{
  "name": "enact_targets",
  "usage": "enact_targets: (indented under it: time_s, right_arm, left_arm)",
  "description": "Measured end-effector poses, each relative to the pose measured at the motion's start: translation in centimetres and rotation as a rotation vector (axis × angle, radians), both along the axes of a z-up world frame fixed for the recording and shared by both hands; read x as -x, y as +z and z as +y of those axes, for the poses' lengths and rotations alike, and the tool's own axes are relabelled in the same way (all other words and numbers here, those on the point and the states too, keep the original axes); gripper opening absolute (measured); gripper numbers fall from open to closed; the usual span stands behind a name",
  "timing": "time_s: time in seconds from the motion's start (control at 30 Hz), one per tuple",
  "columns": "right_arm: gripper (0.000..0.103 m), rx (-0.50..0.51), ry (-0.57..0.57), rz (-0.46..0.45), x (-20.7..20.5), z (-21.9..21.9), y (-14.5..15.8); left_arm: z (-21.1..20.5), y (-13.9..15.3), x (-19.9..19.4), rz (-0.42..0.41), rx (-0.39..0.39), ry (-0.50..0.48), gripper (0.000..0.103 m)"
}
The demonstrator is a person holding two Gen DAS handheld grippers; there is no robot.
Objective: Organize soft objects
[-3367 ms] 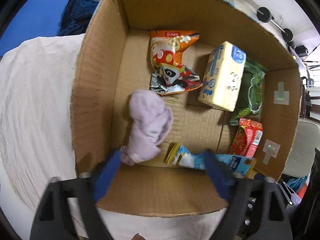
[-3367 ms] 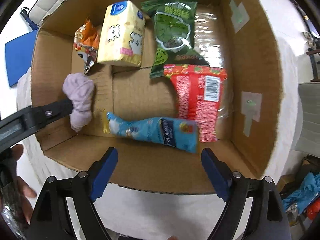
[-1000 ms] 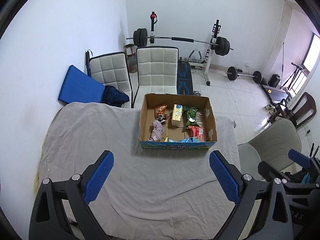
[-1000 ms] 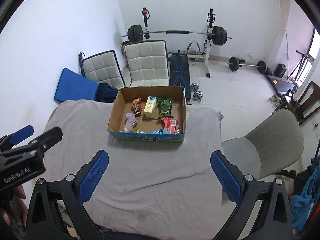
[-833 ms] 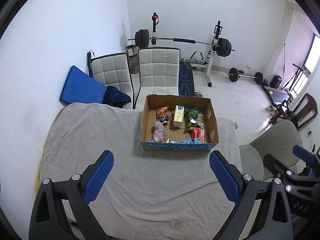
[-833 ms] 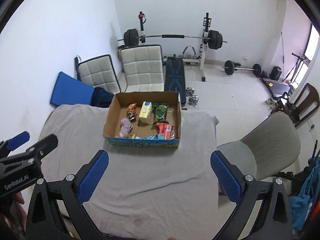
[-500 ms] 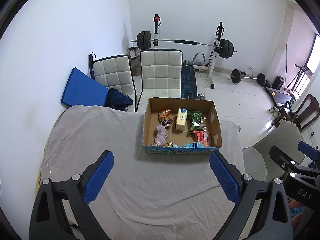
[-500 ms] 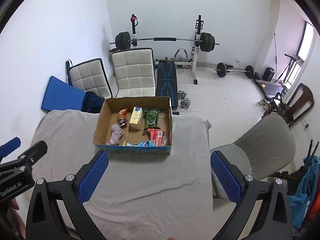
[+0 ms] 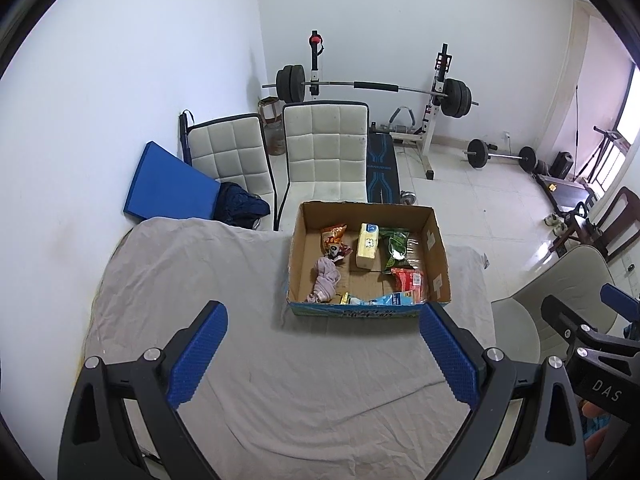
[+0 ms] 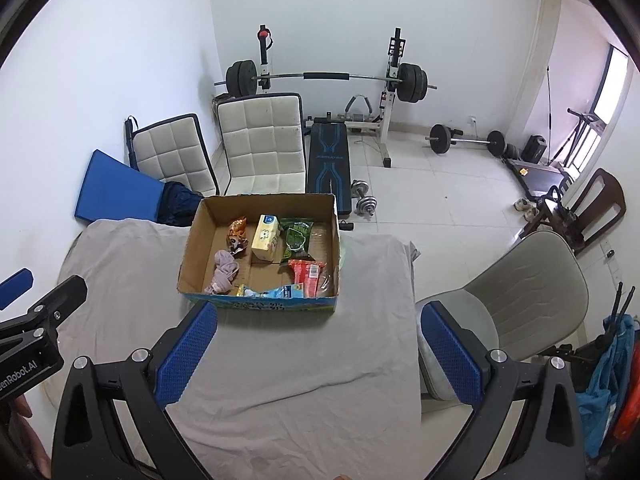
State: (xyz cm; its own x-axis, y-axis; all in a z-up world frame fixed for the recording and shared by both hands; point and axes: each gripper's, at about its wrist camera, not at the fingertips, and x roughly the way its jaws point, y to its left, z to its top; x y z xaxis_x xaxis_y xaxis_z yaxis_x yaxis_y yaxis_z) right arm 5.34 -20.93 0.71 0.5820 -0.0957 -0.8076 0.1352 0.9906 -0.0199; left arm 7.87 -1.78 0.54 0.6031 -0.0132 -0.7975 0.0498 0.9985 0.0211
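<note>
Left wrist view: my left gripper (image 9: 322,354) spread wide, empty, above grey cloth. Cardboard box (image 9: 296,258) w/ lilac cloth (image 9: 326,278) and snack packs ahead. Right wrist view: my right gripper (image 10: 318,354) wide apart, empty; dumbbells (image 10: 364,198) on floor visible only here.

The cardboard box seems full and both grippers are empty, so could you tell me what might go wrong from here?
1. The cardboard box sits on a loose, wrinkled cloth; a snag on the cloth could drag the box.
2. The blue packet leans on the near wall beside the pink cloth, so a reach for either might disturb the other.
3. Both the left gripper and the right gripper are open and close together; they might collide.
</note>
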Motion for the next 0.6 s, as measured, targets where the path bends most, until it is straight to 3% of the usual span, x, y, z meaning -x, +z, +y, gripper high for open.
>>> enact_targets:
  time_s: [0.6]
  right_arm:
    - [0.103,0.005,0.017,-0.024,-0.40,-0.09,0.63]
  left_arm:
    - [-0.21,-0.56,-0.56,-0.005,0.004,-0.006,0.098]
